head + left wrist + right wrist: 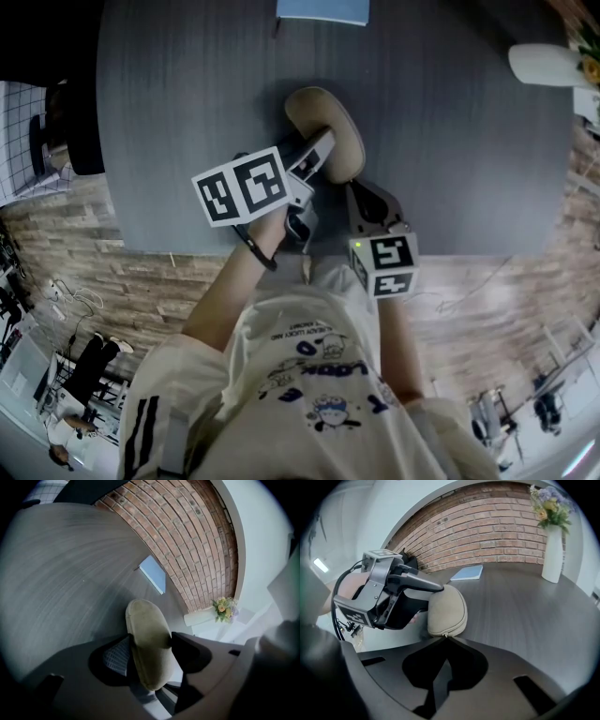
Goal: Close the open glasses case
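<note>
The dark grey table (450, 141) carries everything, and the person in a cream printed shirt (309, 375) leans over its near edge with a gripper in each hand. A brick wall (487, 531) runs behind the table.

The left gripper (317, 157) is clenched on the glasses case (328, 127). In the left gripper view its two fingers (117, 656) press on the case's two broad faces, and the beige case stands on edge between them. Most of its length runs out past the fingertips onto the table top.

The right gripper (359, 190) sits just beside the left one, at the near end of the case. Its jaws are pressed together with no gap between them. In the right gripper view the tips meet exactly at the small zip pull (448, 634) on the case's seam and appear to pinch it. The seam looks drawn together on the side facing that gripper.

Well beyond both sets of fingertips, a blue book (322, 9) lies flat near the table's far edge. Off to the right of the right gripper's fingers, a white vase (553, 550) stands upright with flowers in it.
</note>
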### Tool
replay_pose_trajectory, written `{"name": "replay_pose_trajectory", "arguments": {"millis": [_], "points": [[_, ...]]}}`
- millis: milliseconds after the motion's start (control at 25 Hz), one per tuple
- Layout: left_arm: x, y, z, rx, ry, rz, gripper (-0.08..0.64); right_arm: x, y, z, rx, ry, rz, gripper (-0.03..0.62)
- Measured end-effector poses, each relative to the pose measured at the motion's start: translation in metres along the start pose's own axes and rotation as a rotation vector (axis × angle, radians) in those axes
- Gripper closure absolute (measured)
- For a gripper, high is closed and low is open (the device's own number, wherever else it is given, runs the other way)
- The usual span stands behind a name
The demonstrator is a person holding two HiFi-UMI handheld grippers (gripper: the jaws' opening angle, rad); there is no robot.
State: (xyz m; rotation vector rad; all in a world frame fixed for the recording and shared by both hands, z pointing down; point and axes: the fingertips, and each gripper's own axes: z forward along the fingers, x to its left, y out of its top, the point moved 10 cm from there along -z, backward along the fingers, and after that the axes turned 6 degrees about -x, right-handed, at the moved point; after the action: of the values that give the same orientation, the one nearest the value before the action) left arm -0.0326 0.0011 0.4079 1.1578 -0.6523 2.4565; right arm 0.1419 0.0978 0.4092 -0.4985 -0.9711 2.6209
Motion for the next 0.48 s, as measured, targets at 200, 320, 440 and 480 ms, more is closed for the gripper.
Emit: {"name": "replay_pose_trajectory", "arguments": {"millis": [200,320,440,480], "points": [[0.000,0.000,0.001,0.016,-0.008,0.005,0.285,-0.010,0.002,0.000,-0.023,-0.001,0.019,0.592],[0.000,0.001,0.003,0.022,-0.009,0.008,0.285,-0.021,0.006,0.001,-0.027,-0.018,0.033,0.592],[0.001,0.001,0.003,0.031,-0.013,0.008,0.285,-0.035,0.013,0.003,-0.035,-0.014,0.067,0.592],[0.001,0.001,0.003,0.034,-0.015,0.007,0.285,-0.039,0.015,0.005,-0.032,-0.010,0.058,0.592]]}}
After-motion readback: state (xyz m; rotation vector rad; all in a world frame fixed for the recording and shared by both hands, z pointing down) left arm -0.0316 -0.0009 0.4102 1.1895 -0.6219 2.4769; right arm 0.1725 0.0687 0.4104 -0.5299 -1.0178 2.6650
